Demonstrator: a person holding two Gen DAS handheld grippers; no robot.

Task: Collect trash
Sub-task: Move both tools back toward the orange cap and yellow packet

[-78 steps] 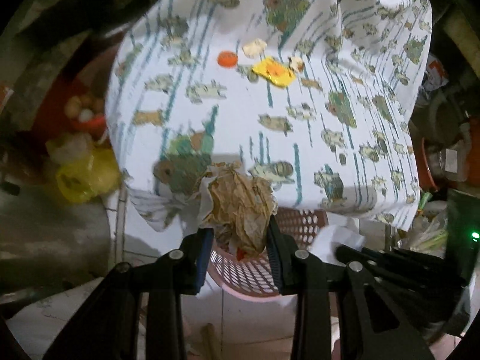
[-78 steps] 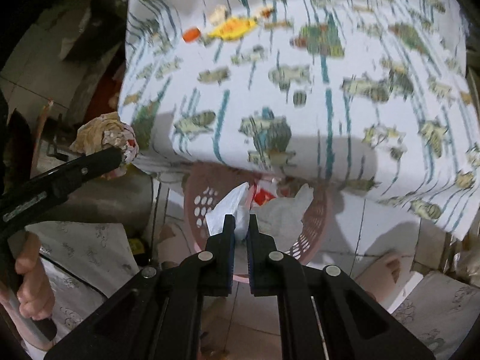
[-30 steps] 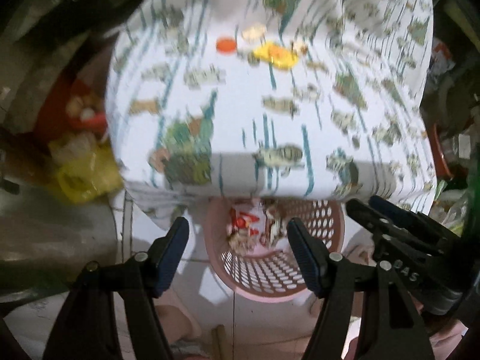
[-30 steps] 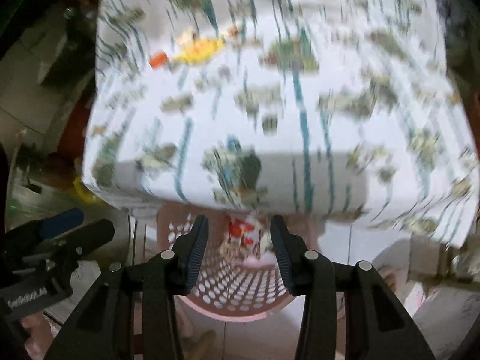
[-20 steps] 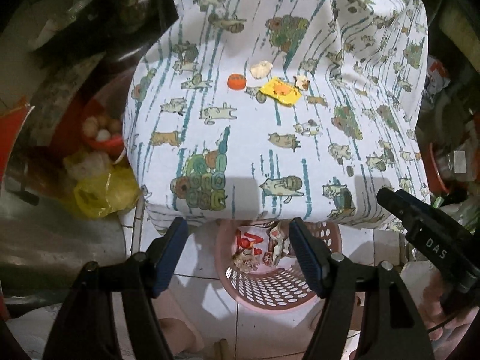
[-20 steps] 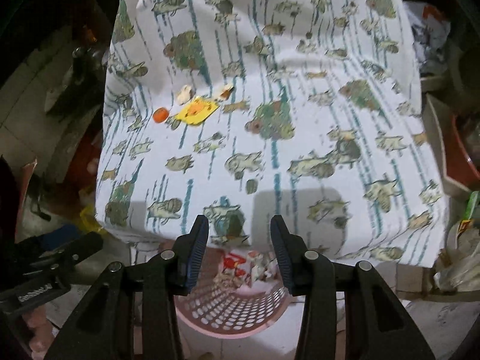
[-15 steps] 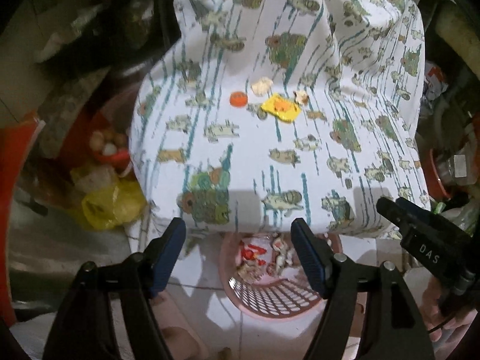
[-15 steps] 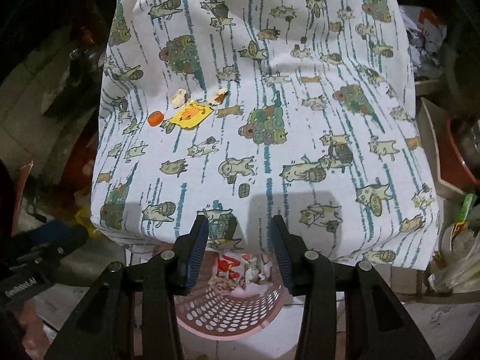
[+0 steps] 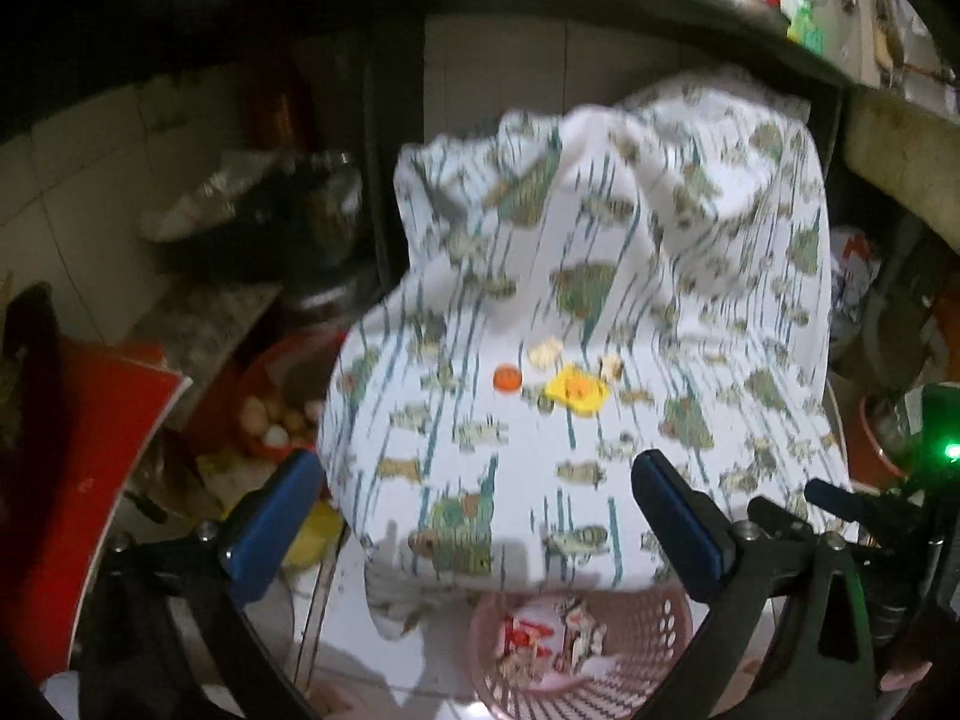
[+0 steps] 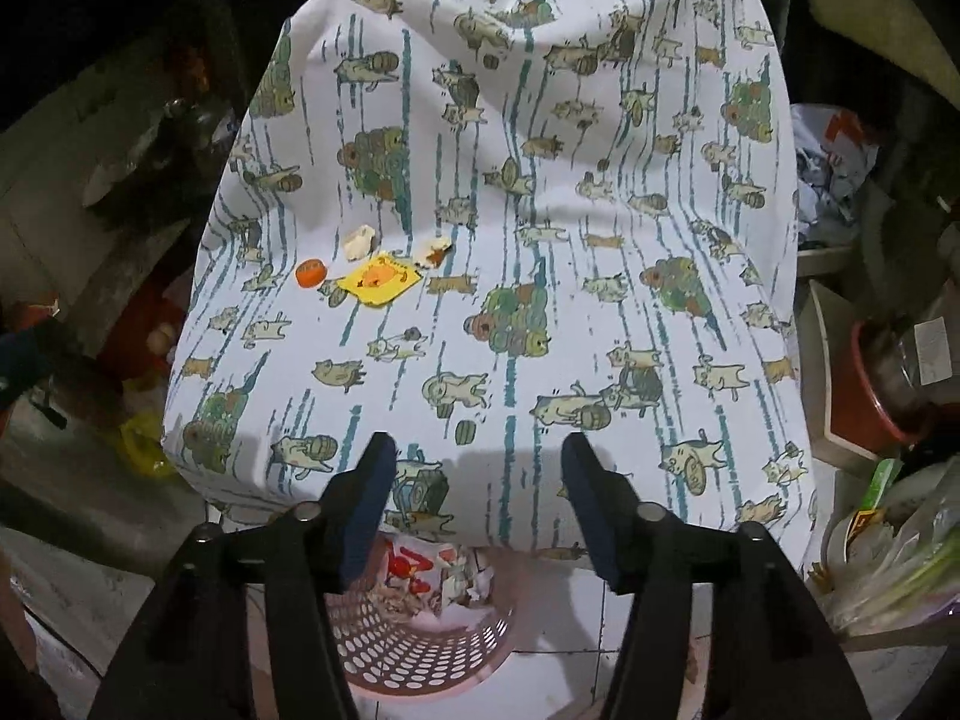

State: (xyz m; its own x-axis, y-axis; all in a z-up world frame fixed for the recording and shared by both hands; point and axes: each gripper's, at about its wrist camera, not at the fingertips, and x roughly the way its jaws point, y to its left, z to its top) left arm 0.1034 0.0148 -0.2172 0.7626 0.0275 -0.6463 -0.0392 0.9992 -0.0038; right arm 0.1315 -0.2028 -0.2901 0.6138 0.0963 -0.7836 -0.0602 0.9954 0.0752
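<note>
At the bottom of the right wrist view, the right gripper [image 10: 477, 483] is spreading its black, blue-padded jaws; nothing is lying between them. The left gripper [image 9: 477, 513] is likewise opening at the bottom of the left wrist view, its jaws standing very wide and empty. Both tools are carrying nothing, which suggests they are being readied for the next pickup.

Just beyond the jaws, at lower centre, the pink perforated plastic basket [image 10: 420, 654] is sitting on the tiled floor, partly tucked under the cloth's overhanging edge. It is holding crumpled red-and-white wrappers [image 10: 429, 576], so it is probably serving as the collection bin, placed within short reach of the surface.

Farther up, the white cloth printed with cartoon animals and teal stripes [image 10: 600, 300] is covering a raised surface. In the left-centre of the right wrist frame, the remaining trash is lying in a tight cluster on it: a small round orange cap [image 10: 311, 272], a flat yellow square wrapper [image 10: 379, 281] and two pale crumpled scraps [image 10: 362, 240] just behind it. These are likely the next targets.
</note>
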